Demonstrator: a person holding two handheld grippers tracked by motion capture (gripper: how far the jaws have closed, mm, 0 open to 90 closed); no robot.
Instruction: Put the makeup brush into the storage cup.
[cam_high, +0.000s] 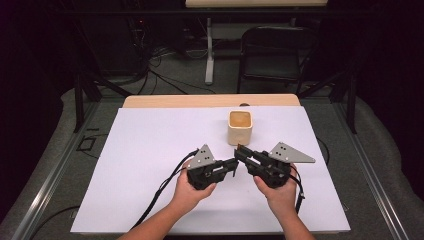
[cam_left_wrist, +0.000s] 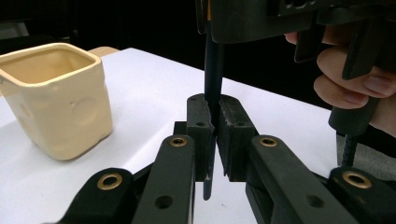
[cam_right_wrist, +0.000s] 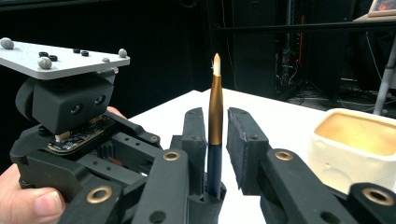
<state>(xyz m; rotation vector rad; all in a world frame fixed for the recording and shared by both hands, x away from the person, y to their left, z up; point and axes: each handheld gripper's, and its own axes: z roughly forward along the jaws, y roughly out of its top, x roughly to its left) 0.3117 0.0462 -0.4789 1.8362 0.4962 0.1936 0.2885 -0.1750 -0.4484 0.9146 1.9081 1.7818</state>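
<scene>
Brush (cam_right_wrist: 215, 116) upright, clamped in left gripper (cam_left_wrist: 212, 135); right gripper (cam_right_wrist: 215, 140) seemingly ungripped

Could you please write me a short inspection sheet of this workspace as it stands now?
Surface: white sheet over a wooden table.
Job's things: thin brush, gold ferrule, pale tip up; cream square cup upright beyond the grippers, contents not visible.
Clutter: nothing seen.
Grippers: left gripper shut on the brush handle; right gripper around the brush, a gap showing at one pad.
Cables: black cable trailing over the sheet.
Surroundings: dark room, folding chair behind the table.
</scene>
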